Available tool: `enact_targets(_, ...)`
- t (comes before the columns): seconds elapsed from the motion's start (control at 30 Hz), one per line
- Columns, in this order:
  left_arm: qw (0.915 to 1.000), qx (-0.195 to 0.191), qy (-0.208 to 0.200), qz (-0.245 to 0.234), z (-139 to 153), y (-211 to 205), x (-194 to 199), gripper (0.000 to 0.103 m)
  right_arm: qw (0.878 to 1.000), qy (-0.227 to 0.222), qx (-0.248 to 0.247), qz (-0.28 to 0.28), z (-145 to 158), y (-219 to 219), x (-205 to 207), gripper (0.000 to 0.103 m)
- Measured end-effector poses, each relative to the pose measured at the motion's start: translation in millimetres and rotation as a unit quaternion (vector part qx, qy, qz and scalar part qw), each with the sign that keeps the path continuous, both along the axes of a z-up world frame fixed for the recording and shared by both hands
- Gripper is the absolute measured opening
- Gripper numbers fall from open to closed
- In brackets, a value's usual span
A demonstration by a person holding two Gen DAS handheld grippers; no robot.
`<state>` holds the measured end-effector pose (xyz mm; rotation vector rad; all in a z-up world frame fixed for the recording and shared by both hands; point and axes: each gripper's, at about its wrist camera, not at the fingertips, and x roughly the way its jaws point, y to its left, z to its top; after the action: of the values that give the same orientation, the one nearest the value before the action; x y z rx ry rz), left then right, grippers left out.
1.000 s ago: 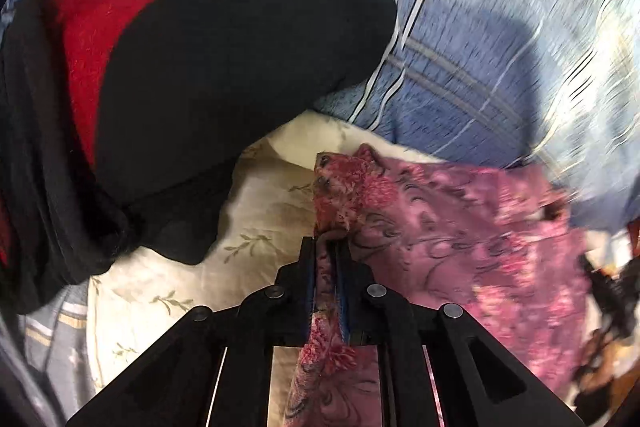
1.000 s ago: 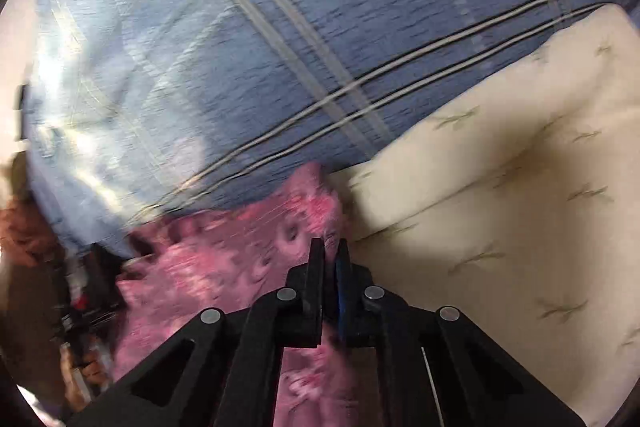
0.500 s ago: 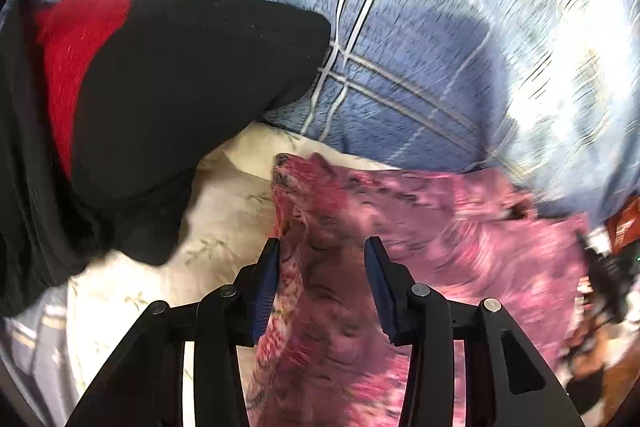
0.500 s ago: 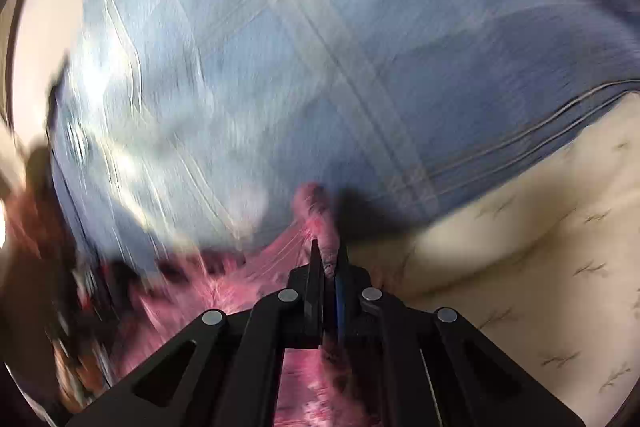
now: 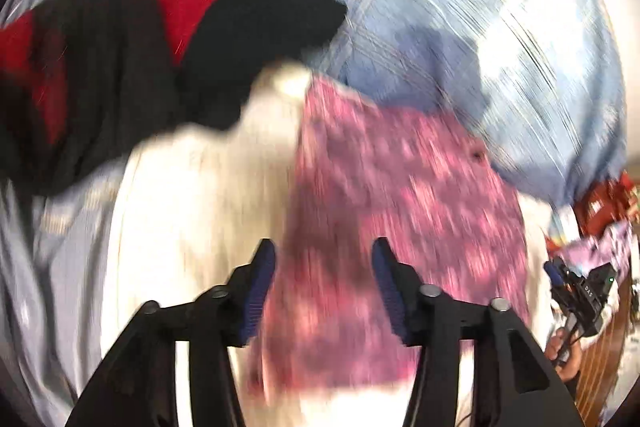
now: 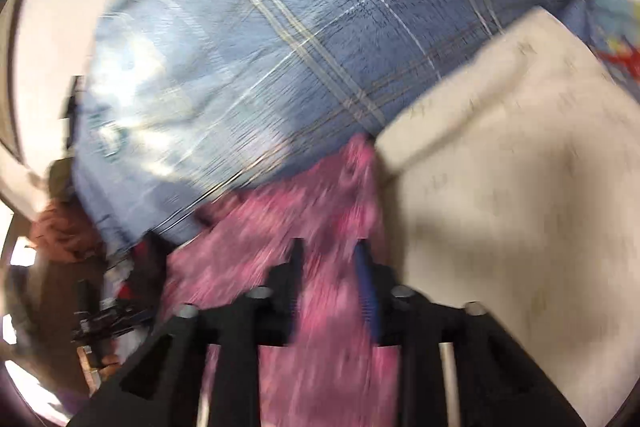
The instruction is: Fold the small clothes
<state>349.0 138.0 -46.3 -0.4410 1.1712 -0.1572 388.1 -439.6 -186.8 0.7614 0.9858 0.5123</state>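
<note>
item: pink-and-magenta floral-print small fabric garment (image 5: 400,195) | state: folded into a flat, roughly rectangular panel, edges fairly straight | pose: spread flat, blurred in both views | place: on cream leaf-print cloth (image 5: 200,207), far edge against blue plaid bedding (image 6: 300,39)

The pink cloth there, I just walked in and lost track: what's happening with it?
A person is folding it with a tool in each hand. The pink cloth lies on the cream sheet. The left tool and the right tool have both just been opening; the cloth shows between the jaws, but neither pinches it now. A black and red garment lies beside it.
</note>
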Motion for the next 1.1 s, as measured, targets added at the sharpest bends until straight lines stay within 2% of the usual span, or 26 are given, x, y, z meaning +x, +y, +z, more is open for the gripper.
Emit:
enact_targets(0.07, 0.9995, -0.031, 0.010, -0.002, -4, 1, -34, 0.056, 1.000, 0.007, 0.012, 0.001, -1, -18, -33, 0.047)
enact_targets(0.1, 0.9983, -0.056, 0.017, -0.002, -11, -1, -52, 0.056, 1.000, 0.021, 0.023, 0.004, -7, -20, -56, 0.048)
enact_targets(0.17, 0.9951, -0.095, 0.025, 0.009, -24, -2, -75, 0.056, 0.998, 0.044, 0.042, 0.006, -16, -33, -75, 0.048)
enact_targets(0.3, 0.9811, -0.178, 0.059, 0.048, -68, 2, -86, 0.056, 0.991, 0.104, 0.083, -0.012, -49, -36, -100, 0.048)
enact_targets(0.4, 0.9685, -0.225, 0.041, 0.099, -77, 13, -76, 0.056, 0.982, 0.111, 0.141, -0.066, -62, -33, -96, 0.047)
enact_targets(0.47, 0.9635, -0.232, 0.024, 0.131, -79, 20, -62, 0.054, 0.975, 0.100, 0.173, -0.099, -64, -33, -92, 0.047)
enact_targets(0.5, 0.9625, -0.230, 0.022, 0.141, -82, 22, -56, 0.047, 0.973, 0.099, 0.178, -0.108, -66, -30, -85, 0.034)
enact_targets(0.53, 0.9614, -0.229, 0.024, 0.151, -84, 23, -49, 0.035, 0.972, 0.108, 0.176, -0.114, -69, -28, -78, 0.020)
enact_targets(0.57, 0.9618, -0.227, 0.026, 0.152, -85, 23, -47, 0.013, 0.971, 0.115, 0.177, -0.114, -70, -26, -74, 0.006)
enact_targets(0.6, 0.9621, -0.224, 0.025, 0.153, -81, 23, -46, 0.013, 0.971, 0.116, 0.179, -0.111, -70, -28, -69, 0.006)
enact_targets(0.67, 0.9642, -0.218, -0.003, 0.150, -66, 15, -57, 0.012, 0.973, 0.077, 0.182, -0.116, -53, -40, -70, 0.005)
enact_targets(0.7, 0.9669, -0.210, -0.019, 0.144, -57, 13, -63, 0.012, 0.976, 0.044, 0.182, -0.113, -35, -48, -73, 0.005)
enact_targets(0.8, 0.9675, -0.210, -0.022, 0.139, -48, 7, -86, 0.010, 0.980, 0.000, 0.168, -0.108, -9, -64, -87, 0.004)
enact_targets(0.87, 0.9723, -0.182, -0.010, 0.146, -55, 10, -91, 0.010, 0.979, 0.010, 0.167, -0.113, -16, -72, -94, 0.004)
enact_targets(0.9, 0.9710, -0.184, 0.007, 0.153, -64, 14, -93, 0.010, 0.979, 0.028, 0.160, -0.120, -28, -75, -97, 0.004)
enact_targets(0.93, 0.9670, -0.194, 0.031, 0.163, -80, 18, -92, 0.010, 0.980, 0.048, 0.153, -0.122, -41, -75, -98, 0.004)
enact_targets(0.97, 0.9592, -0.219, 0.046, 0.173, -93, 24, -95, 0.011, 0.981, 0.074, 0.131, -0.121, -58, -72, -98, 0.004)
enact_targets(1.0, 0.9549, -0.236, 0.042, 0.175, -96, 29, -98, 0.011, 0.983, 0.086, 0.114, -0.118, -66, -68, -98, 0.004)
enact_targets(1.03, 0.9564, -0.233, 0.041, 0.171, -93, 32, -98, 0.011, 0.984, 0.088, 0.108, -0.108, -69, -64, -99, 0.004)
enact_targets(1.1, 0.9685, -0.204, 0.027, 0.140, -77, 36, -103, 0.012, 0.988, 0.072, 0.083, -0.107, -58, -62, -103, 0.011)
